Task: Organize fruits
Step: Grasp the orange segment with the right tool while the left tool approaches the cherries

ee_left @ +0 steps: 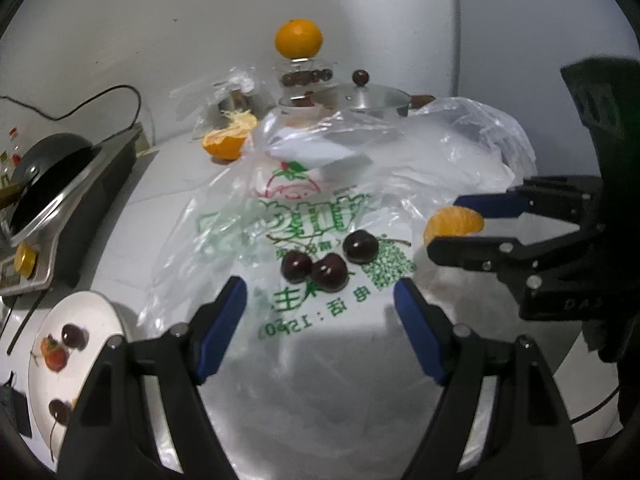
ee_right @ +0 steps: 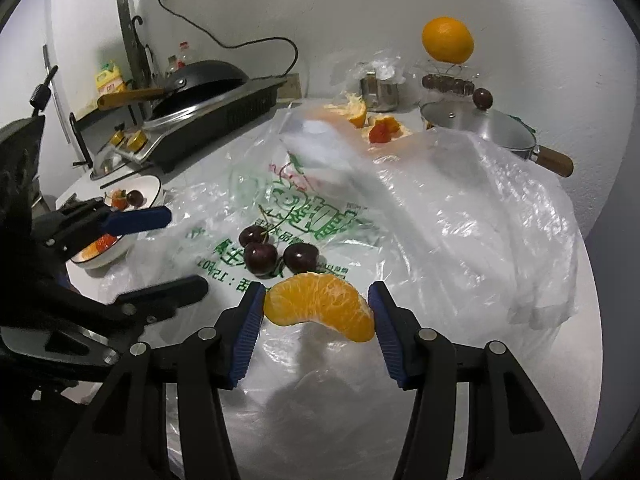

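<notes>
Holding: right gripper [ee_right: 316, 312] has its fingers clamped on an orange segment [ee_right: 320, 310], one blue pad at each tip of the wedge; segment is lifted off the plastic bag [ee_right: 460, 208].
Left gripper [ee_left: 320, 304]: fingers released, wide apart, nothing btwn them; they hang over the bag just short of the cherries [ee_left: 328, 260].
Cherries: three dark ones clustered on the printed part of the bag, touching or nearly so; they sit btwn the two grippers.
Open room: flat bag area in front of the left fingers is free up to the cherries; crumpled bag rises behind and to the right.
Edges: tabletop [ee_left: 120, 240] is round; its rim curves away at right in the right wrist view. Stove [ee_right: 224, 120] w/ black pan [ee_right: 208, 76] closes off the left side, wall closes the back.
Plate [ee_left: 80, 320]: white, near the tabletop's left rim, just beside the left gripper; holds a cherry and a small red fruit.
Back row: whole orange [ee_left: 298, 38] on top of a glass stand, lidded steel pot [ee_left: 368, 98], orange peel pieces [ee_left: 224, 142].
Left wrist view only: right gripper from the side, segment visible btwn its fingers.
Right wrist view only: second bowl [ee_right: 100, 256] under the left gripper, pot's wooden handle [ee_right: 554, 162], wall socket and cord [ee_right: 224, 40].
</notes>
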Action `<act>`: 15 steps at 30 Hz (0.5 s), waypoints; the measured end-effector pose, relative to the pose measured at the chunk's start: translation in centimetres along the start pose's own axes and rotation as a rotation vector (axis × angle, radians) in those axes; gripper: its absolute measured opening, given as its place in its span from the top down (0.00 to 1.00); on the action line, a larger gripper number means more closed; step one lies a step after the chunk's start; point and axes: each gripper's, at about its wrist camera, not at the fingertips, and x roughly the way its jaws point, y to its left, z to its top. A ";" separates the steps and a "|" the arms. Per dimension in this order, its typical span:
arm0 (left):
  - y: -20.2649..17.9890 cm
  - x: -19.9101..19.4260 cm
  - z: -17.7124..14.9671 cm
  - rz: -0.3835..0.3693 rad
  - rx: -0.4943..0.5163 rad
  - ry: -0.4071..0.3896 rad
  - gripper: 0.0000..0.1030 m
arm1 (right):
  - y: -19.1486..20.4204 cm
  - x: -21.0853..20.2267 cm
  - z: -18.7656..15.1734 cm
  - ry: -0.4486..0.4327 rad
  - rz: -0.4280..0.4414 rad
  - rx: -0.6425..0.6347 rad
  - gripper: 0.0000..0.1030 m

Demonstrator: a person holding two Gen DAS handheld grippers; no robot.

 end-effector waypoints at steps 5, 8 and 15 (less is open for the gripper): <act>-0.5 2.0 0.2 -0.013 0.017 0.032 0.33 | -0.7 0.6 0.1 0.004 0.007 0.005 0.45; -0.6 3.4 0.2 -0.015 0.012 0.069 0.43 | -0.8 0.9 0.0 0.007 0.016 0.002 0.45; -0.8 5.4 0.3 -0.024 -0.007 0.122 0.49 | -1.3 1.3 -0.1 0.005 0.032 0.004 0.45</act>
